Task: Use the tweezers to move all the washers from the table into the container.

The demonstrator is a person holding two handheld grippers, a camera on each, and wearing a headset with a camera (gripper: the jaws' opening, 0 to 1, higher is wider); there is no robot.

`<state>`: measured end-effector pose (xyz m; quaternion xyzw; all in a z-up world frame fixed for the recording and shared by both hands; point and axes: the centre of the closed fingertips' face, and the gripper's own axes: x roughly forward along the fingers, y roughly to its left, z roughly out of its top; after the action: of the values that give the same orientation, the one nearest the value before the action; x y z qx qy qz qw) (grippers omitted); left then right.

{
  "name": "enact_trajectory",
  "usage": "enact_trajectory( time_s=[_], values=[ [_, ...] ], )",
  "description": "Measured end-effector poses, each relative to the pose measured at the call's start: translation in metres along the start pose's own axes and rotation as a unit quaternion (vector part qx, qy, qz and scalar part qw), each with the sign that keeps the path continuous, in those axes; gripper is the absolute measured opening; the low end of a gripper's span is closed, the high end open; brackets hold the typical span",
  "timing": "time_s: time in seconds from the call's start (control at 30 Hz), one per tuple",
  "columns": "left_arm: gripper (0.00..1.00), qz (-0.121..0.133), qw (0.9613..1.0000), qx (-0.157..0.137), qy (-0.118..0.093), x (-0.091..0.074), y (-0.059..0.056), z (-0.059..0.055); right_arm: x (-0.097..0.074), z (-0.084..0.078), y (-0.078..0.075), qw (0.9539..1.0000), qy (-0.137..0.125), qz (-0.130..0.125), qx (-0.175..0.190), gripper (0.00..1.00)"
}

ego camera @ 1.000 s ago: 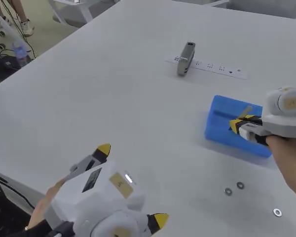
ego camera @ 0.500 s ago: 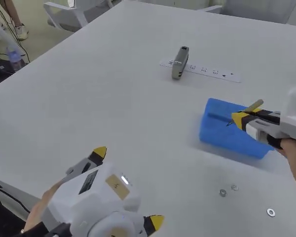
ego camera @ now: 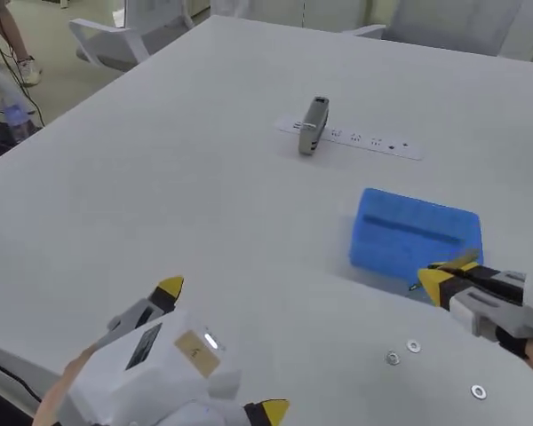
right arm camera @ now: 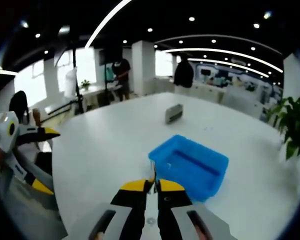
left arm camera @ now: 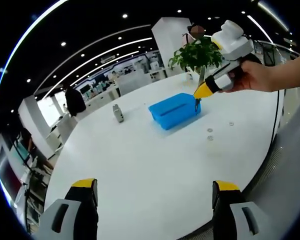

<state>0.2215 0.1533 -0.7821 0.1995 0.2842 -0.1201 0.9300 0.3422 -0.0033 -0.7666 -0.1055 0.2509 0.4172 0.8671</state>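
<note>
Hovering between the blue container (ego camera: 409, 232) and three washers (ego camera: 413, 346) near the bench's (ego camera: 204, 177) near edge, the right tool (ego camera: 440, 273) clenches the tweezers (ego camera: 415, 286), seemingly ready to pick one, while the left tool (ego camera: 220, 348) rests released.

I count three washers (ego camera: 413, 346) on the table (ego camera: 204, 177), toward its near right side: two lying close together and a third apart from them. There is one blue container (ego camera: 415, 235) and one pair of tweezers (right arm camera: 153, 172). Toward the far edge I see one power strip (ego camera: 355, 139) with one grey block (ego camera: 313, 125) on it. I'm working two grippers: one left gripper (ego camera: 220, 348) and one right gripper (ego camera: 435, 277).
</note>
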Motion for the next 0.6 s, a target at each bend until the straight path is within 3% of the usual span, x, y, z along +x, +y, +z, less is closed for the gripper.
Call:
enact_trajectory(
  time_s=[0.37,0.6],
  values=[
    [0.97,0.002,1.0,0.003,0.004,0.0,0.0,-0.001,-0.001,-0.039,0.018,0.9988,0.039,0.022,0.017,0.04],
    [0.97,0.0,1.0,0.005,0.006,0.001,-0.001,-0.002,0.005,-0.054,0.021,0.9977,0.061,0.024,0.013,0.04]
  ],
)
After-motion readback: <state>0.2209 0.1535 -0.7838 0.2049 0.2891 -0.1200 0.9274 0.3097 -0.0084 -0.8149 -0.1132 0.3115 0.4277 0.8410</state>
